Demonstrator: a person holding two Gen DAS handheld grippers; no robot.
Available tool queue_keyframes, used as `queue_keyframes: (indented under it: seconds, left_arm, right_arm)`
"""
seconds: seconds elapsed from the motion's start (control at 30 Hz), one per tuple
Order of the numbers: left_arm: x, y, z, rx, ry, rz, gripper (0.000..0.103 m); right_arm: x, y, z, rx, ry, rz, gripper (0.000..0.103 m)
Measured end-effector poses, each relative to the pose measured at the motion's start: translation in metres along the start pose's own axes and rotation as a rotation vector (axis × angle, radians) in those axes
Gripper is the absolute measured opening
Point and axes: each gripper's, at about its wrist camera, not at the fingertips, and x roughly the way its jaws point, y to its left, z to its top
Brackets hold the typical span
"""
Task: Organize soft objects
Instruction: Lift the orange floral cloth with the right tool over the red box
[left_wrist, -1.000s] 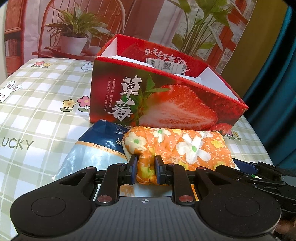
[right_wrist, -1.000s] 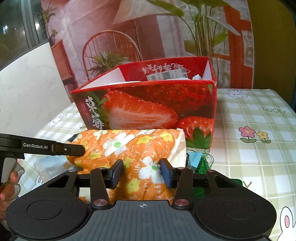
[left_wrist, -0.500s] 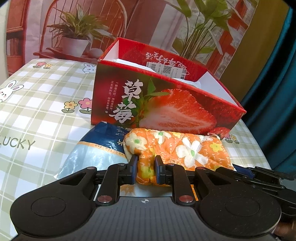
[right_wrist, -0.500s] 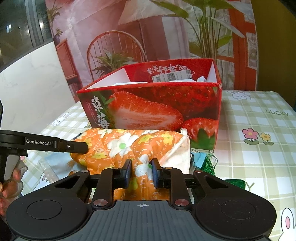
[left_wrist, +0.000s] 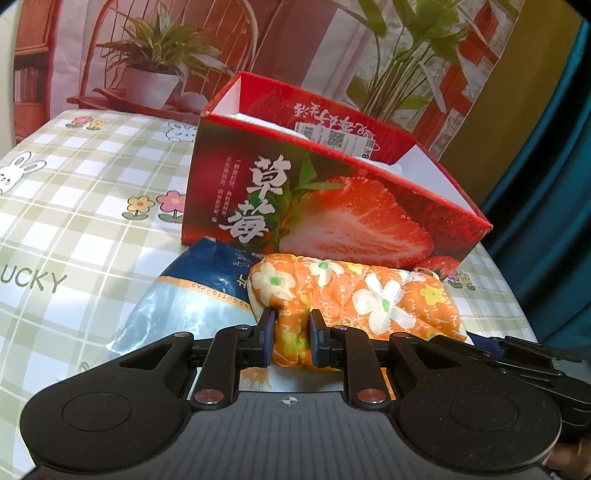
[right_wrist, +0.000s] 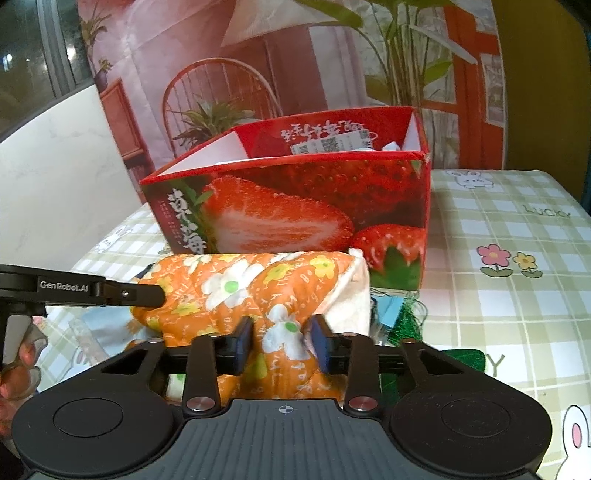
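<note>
Two grippers now pinch one orange floral cloth (left_wrist: 354, 295); a second ago the right gripper (right_wrist: 282, 341) stood spread around its fold, and it has since clamped down, so both ends look secured and a lift seems the likely next step. Largest ahead of both tools: checked tablecloth (left_wrist: 74, 206), bare to the left gripper's left. Next, strawberry box (left_wrist: 325, 206), open-topped, directly beyond the cloth and touching or nearly touching its far edge; probable destination, judging by the task. Cloth lies rolled just in front of the box, across both tools' line of sight. Blue-and-white cotton pad pack (left_wrist: 192, 295) sits under the cloth's left end, beside the left gripper (left_wrist: 290, 338). Small green and blue bits (right_wrist: 402, 314) show past the right gripper's right finger; too cluttered to identify. Left gripper: pads narrow, pressed into a bunched fold near the cloth's left end, unchanged over the last second. Right gripper: pads squeezing a fold near the white-lined right end, fabric bulging between them.
</note>
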Motion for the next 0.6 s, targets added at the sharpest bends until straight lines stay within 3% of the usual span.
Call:
queue_keyframes:
  seconds: [0.17,0.47,0.6]
  left_arm:
    - [-0.018,-0.008,0.01,0.044,-0.074,-0.018,0.018]
    - [-0.062,-0.029,0.056,0.149,-0.249,-0.03,0.018]
    - [-0.069,-0.035,0.083,0.144,-0.301,-0.031,0.018]
  right_arm:
    - [-0.012,0.008,0.011,-0.041,-0.04,0.028,0.014]
    - [-0.045,0.025,0.058,-0.103,-0.171,0.062,0.013]
    - [-0.049,0.034,0.087,-0.15,-0.212,0.07,0.013]
